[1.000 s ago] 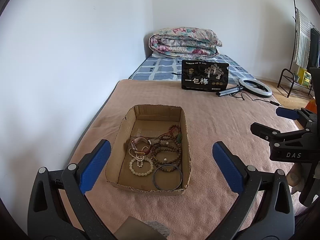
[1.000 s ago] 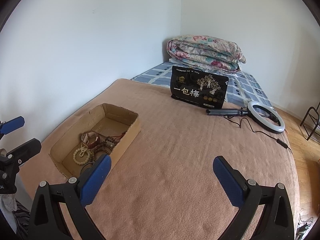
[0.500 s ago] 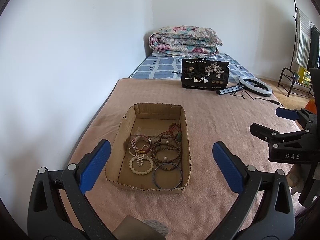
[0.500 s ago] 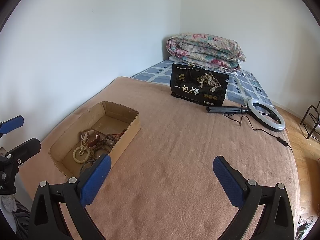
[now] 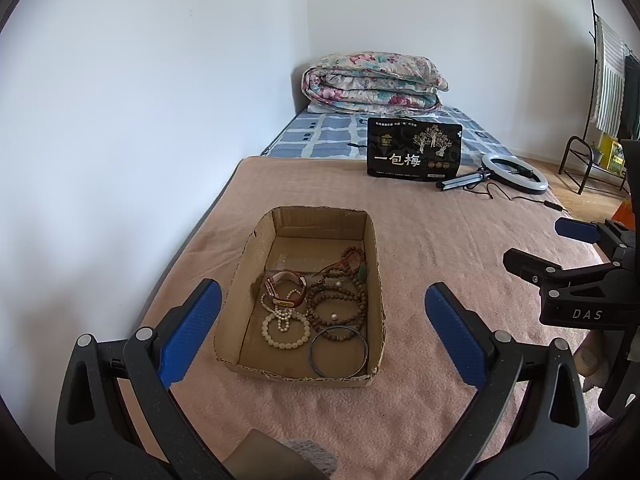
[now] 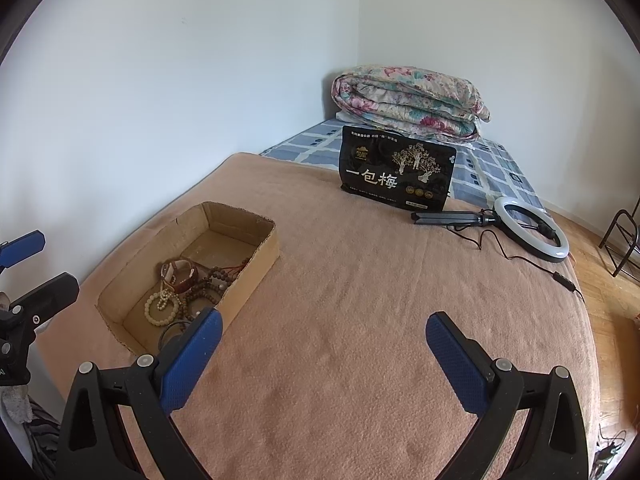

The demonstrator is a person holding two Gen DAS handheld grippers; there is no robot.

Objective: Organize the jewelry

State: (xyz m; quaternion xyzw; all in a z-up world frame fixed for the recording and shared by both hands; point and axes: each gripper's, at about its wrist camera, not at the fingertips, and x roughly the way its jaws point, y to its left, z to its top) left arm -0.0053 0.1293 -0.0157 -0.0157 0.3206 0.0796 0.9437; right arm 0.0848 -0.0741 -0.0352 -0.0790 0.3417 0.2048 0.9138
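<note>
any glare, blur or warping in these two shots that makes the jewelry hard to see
Left wrist view: soft even daylight, no glare, cardboard box and bracelets sharp; fisheye bends the wall and blacks out the corners. Right wrist view: same lighting and warping, but the box sits off to the left, its near end partly hidden behind the right gripper.

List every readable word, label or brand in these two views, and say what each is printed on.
"一包梅": large white characters on the black pouch standing on the bed.
"DAS": white letters on the right gripper body, seen from the left wrist view.
Small print along the pouch's top and bottom edges, and its gold logo: too small to read.
Nothing else carries legible text.
</note>
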